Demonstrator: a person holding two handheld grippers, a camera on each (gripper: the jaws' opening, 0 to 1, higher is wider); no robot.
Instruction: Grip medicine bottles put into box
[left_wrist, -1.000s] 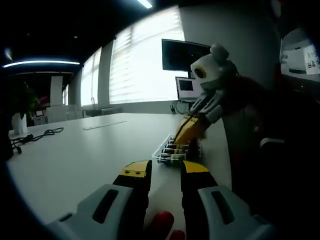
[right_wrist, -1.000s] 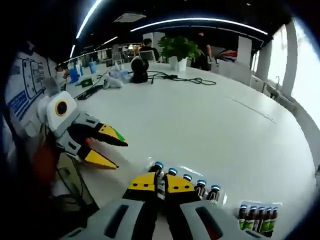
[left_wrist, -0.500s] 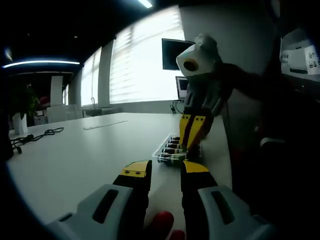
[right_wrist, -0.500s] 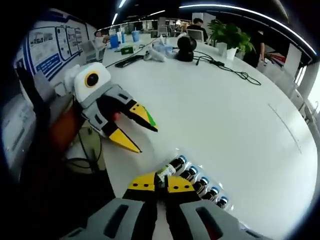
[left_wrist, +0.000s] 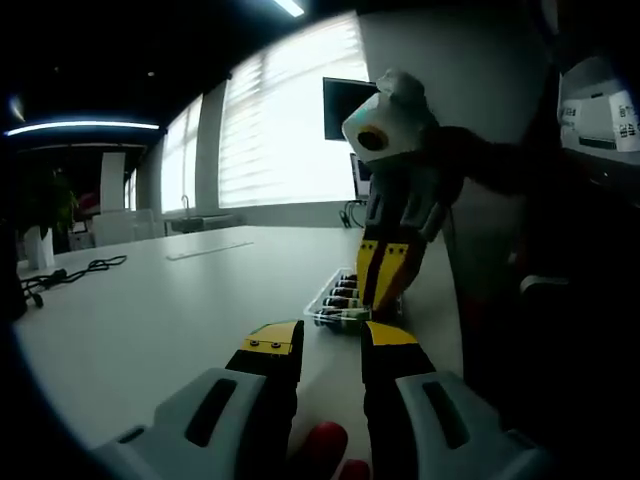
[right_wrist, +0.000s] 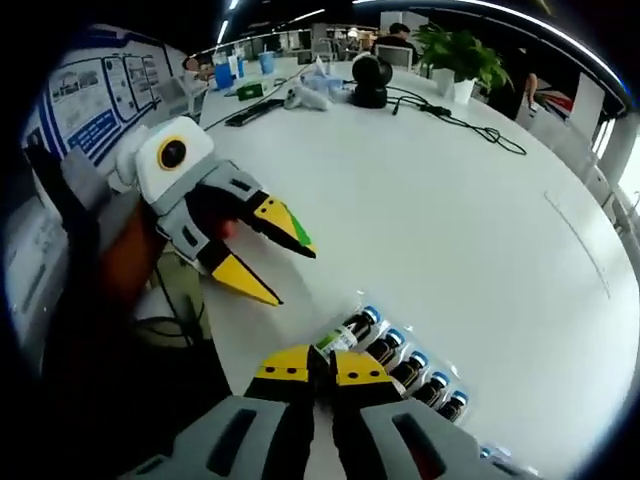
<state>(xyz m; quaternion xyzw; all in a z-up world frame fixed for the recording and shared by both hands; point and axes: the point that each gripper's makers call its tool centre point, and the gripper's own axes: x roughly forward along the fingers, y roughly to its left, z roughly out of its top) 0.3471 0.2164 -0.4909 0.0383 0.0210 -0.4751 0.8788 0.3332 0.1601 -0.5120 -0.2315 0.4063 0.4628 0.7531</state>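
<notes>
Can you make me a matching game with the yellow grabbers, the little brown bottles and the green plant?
Things:
1. left yellow-tipped gripper
2. right yellow-tipped gripper
3. row of small brown medicine bottles with blue caps
4. green leafy plant in a white pot

States or places:
A. far across the white table
B. jaws apart, nothing between them
C. lying side by side in a clear tray
D. jaws closed on the end bottle

Pairs: 1-B, 2-D, 3-C, 4-A
</notes>
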